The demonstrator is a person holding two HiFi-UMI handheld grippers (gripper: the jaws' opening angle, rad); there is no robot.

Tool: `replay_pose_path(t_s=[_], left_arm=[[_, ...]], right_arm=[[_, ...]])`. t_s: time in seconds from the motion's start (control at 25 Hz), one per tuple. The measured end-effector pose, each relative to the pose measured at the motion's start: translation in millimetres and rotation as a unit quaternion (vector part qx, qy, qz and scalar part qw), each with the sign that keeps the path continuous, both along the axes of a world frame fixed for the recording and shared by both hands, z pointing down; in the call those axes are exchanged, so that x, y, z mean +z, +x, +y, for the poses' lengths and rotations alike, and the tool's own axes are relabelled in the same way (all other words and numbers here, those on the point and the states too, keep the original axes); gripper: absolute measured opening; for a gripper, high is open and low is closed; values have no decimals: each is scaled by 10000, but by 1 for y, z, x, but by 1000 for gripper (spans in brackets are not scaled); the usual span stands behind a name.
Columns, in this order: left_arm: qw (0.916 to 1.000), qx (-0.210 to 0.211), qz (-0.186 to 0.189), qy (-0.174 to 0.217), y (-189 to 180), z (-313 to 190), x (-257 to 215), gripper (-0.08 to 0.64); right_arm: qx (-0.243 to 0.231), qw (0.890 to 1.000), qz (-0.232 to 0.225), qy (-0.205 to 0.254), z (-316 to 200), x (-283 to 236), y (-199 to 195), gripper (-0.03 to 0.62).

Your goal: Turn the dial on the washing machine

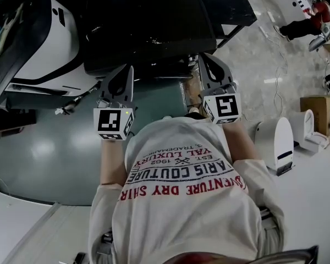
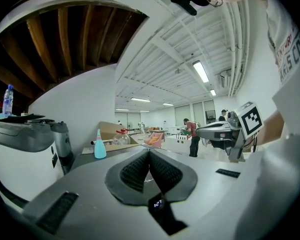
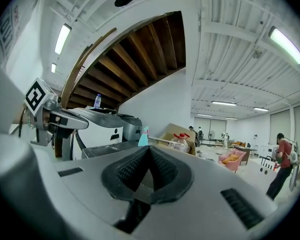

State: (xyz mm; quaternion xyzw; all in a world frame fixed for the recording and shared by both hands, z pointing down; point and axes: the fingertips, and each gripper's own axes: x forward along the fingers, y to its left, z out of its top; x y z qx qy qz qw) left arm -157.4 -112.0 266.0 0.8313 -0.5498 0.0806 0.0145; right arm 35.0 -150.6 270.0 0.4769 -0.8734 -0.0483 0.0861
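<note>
Glossy grey-green floor point(image 1: 49, 147) fills the lower left of the head view. The dark tabletop point(image 1: 148, 21) sits straight ahead of you. The white washing machine point(image 1: 44, 43) stands just left of it, with a grey lid on top. I can't make out the dial in any view. You hold both grippers up in front of your chest, side by side and apart, pointing roughly level toward the table. Neither touches the machine. On your left gripper point(image 2: 149, 153) the pads are pressed together with nothing between them. Your right gripper point(image 3: 149, 149) is the same, jaws closed and empty. A cardboard box point(image 1: 318, 111) sits on the floor off to your right. A teal spray bottle point(image 2: 99, 145) stands on the table, and a clear water bottle point(image 3: 97, 100) shows above the machine's top.
</note>
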Motion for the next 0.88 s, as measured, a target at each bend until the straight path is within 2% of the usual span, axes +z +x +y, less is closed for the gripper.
replay_pose_path(t_s=[0.32,0.88], left_arm=[[9999,40,135,87,0,0,-9,15],[9995,80,318,47,-4,-1,-9,16]], right_arm=[[52,9996,-210,-183,2,2,-2,28],[209,9990,-350,-205,5,3,-2,28]])
